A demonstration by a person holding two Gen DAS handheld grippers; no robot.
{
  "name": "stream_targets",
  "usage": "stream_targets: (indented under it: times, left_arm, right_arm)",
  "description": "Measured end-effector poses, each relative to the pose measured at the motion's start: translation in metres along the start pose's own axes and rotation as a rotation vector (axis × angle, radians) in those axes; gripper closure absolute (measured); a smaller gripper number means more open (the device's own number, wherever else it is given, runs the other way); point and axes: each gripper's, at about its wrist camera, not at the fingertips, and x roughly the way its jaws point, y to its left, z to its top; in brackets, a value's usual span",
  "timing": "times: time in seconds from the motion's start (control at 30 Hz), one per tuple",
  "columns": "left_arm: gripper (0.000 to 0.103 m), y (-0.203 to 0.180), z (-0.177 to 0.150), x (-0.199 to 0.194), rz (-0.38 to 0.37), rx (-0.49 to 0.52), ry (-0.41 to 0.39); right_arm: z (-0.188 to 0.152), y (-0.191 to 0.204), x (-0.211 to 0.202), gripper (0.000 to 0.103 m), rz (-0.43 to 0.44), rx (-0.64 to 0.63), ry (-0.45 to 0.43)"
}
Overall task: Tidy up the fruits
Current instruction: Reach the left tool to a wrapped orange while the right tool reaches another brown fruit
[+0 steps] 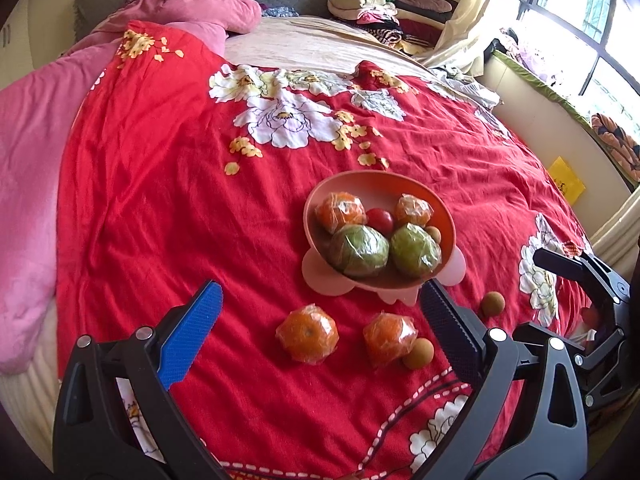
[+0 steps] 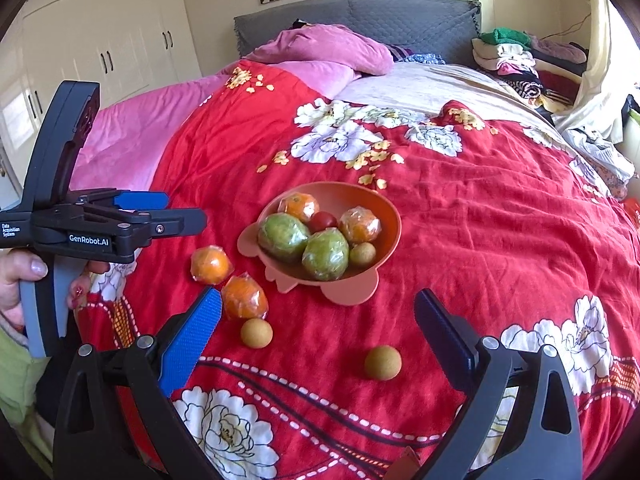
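Bed: I see a red flowered bedspread point(image 2: 460, 216) covering it, with a pink quilt point(image 2: 132, 136) along its left side.
Bowl: a pink bowl point(image 2: 386, 210) stands on the bedspread, ahead of both grippers.
In the bowl: two wrapped green fruits point(image 2: 325, 254), two wrapped oranges point(image 2: 359, 225), a red tomato point(image 2: 322, 221) and one small brown fruit point(image 2: 362, 254).
Loose fruit: two wrapped oranges on the bedspread point(image 1: 307, 334) lie just in front of the bowl; one small brown ball point(image 1: 418, 354) touches the right-hand orange, another point(image 1: 493, 304) lies apart to the right.
Left gripper point(image 1: 320, 336): my fingers stand wide apart, holding nothing, with the two loose oranges between them in view.
Right gripper point(image 2: 320, 334): also spread apart and empty, above the two small brown balls.
Hand: a hand point(image 2: 18, 280) grips the left tool's handle at the left edge of the right wrist view.
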Motion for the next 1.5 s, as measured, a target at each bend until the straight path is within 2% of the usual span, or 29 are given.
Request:
stream_targets:
  times: [0.7,1.33,1.47,1.5]
  left_arm:
    - [0.01,0.0,-0.027,-0.006,0.019,0.014,0.009]
    - [0.01,0.016,-0.049,0.015,0.062,0.014,0.057]
    - [0.01,0.019,-0.05,0.021,0.074,0.02,0.058]
    - [0.01,0.019,-0.05,0.022,0.068,0.021,0.06]
  right_arm:
    - [-0.017,0.025,0.012,0.006,0.005,-0.061,0.06]
    - [-0.031,0.044,0.039,0.007,0.034,-0.11,0.128]
    - [-0.033,0.044,0.049,0.01,0.037,-0.116,0.15]
    - [-0.034,0.044,0.052,0.024,0.04,-0.117,0.157]
